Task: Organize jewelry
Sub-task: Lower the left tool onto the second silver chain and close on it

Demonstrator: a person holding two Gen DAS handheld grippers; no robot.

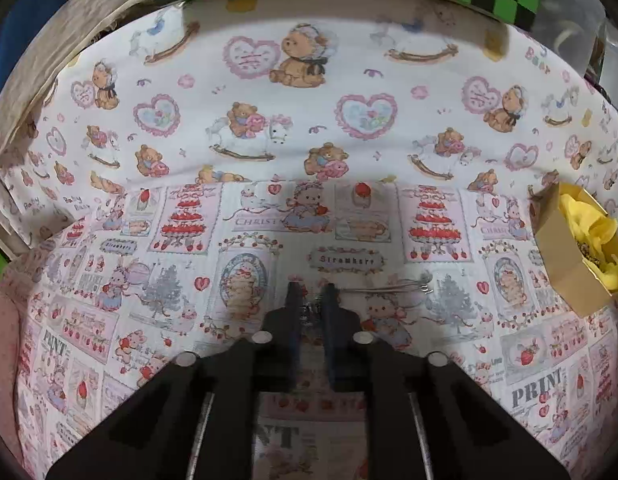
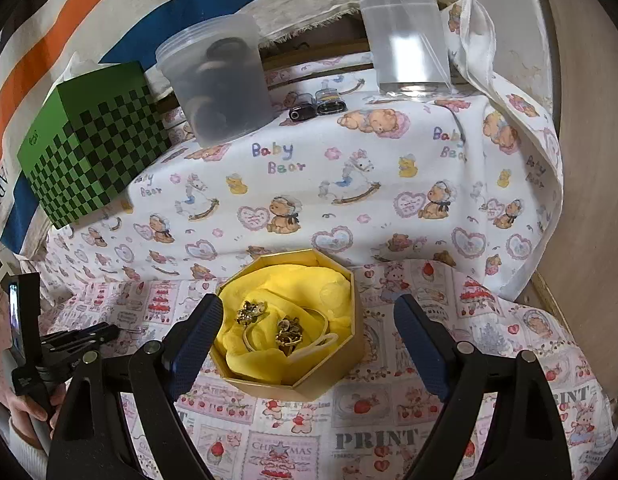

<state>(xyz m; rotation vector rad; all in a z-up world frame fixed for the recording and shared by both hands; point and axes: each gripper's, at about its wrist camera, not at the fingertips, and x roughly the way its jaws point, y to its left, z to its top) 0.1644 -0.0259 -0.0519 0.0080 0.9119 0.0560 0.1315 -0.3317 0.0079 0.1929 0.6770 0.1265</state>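
A gold octagonal cardboard box (image 2: 293, 364) lined with crumpled yellow tissue (image 2: 293, 284) sits on the strawberry-print cloth (image 2: 373, 436), holding gold-toned jewelry pieces (image 2: 289, 334) and a pale bangle (image 2: 269, 338). The right gripper (image 2: 309, 320) hovers over it with jaws spread wide, one blue-padded finger on each side of the box, gripping nothing. Well to the left, the left gripper (image 1: 312, 292) rests low on the same cloth, jaws drawn narrow around a thin silvery chain (image 1: 389, 288) that trails off to the right. Behind lies a teddy-bear-print cloth (image 2: 349, 184), with a green checkered box (image 2: 93, 148), a frosted plastic tub (image 2: 221, 80) and a clear plastic bottle (image 2: 405, 40).
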